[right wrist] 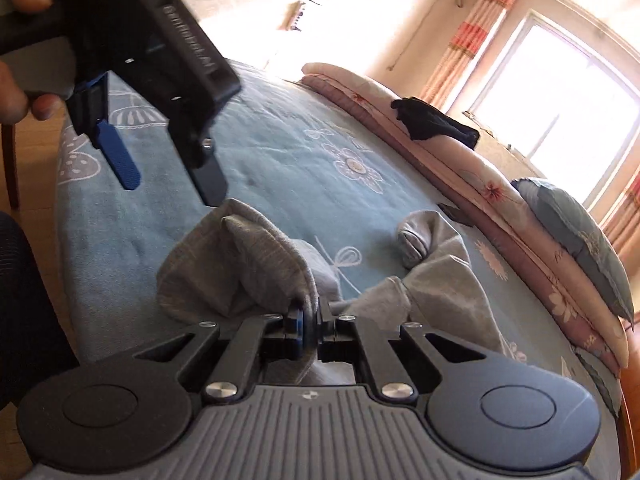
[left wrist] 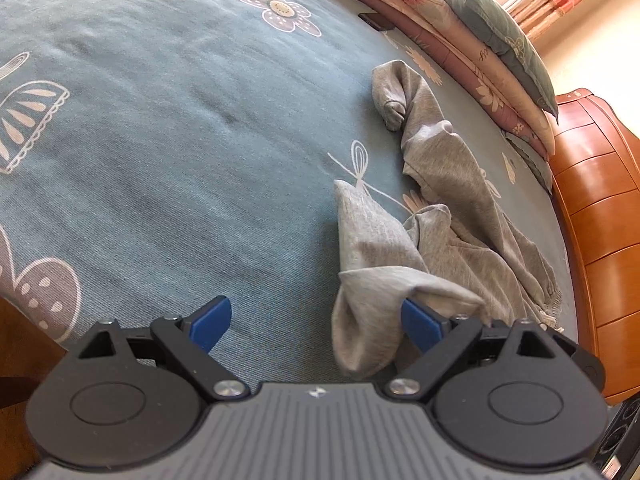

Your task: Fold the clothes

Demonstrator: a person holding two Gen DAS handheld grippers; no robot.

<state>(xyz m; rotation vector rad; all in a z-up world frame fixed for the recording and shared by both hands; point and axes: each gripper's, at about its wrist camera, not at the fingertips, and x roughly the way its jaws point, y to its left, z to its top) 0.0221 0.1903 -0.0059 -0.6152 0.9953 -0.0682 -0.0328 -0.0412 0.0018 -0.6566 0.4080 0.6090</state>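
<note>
A crumpled grey garment (left wrist: 444,200) is lying on the blue flower-print bedspread (left wrist: 160,120), nearer the side with the orange wooden bed frame (left wrist: 600,220). The left gripper (left wrist: 316,320) is hovering over the bed with its blue pads standing wide apart; a raised fold of the grey cloth is draping against its right-hand pad, but nothing is being pinched. In the right wrist view the right gripper (right wrist: 309,322) is showing its jaws drawn together on an edge of the grey garment (right wrist: 248,256), lifting it into a peak. The left gripper (right wrist: 172,172) is hanging above that peak, held by a person's hand (right wrist: 24,40). Folded pink quilts (right wrist: 460,160) are lying along the far side of the bed, with a black garment (right wrist: 436,120) on top and a grey-blue pillow (right wrist: 580,232) resting there too
</note>
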